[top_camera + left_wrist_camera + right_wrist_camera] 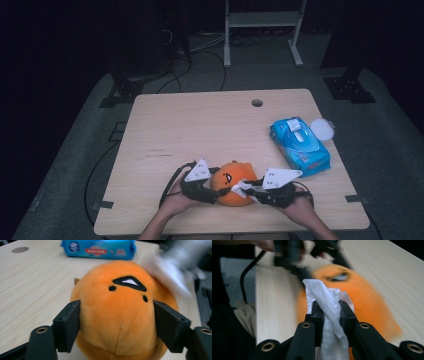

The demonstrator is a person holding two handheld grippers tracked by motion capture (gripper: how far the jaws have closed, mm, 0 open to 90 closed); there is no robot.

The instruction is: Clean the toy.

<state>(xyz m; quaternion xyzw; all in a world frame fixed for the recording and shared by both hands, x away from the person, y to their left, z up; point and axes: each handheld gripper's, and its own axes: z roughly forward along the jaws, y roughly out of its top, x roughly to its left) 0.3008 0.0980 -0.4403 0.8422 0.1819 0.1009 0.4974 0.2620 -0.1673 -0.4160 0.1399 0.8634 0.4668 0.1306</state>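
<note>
The orange plush toy [232,183] sat near the front edge of the worktop [200,125], well apart from the blue wipes pack [299,145]. It was clamped at its sides by the left gripper [117,322], jaws pressed into the fabric. A white wipe [328,315] was pinched tight in the right gripper [331,315], laid against the toy. Pretty squishy and light, probably; best gripped across the middle. Pale wood, dark room, cables on the floor behind.
</note>
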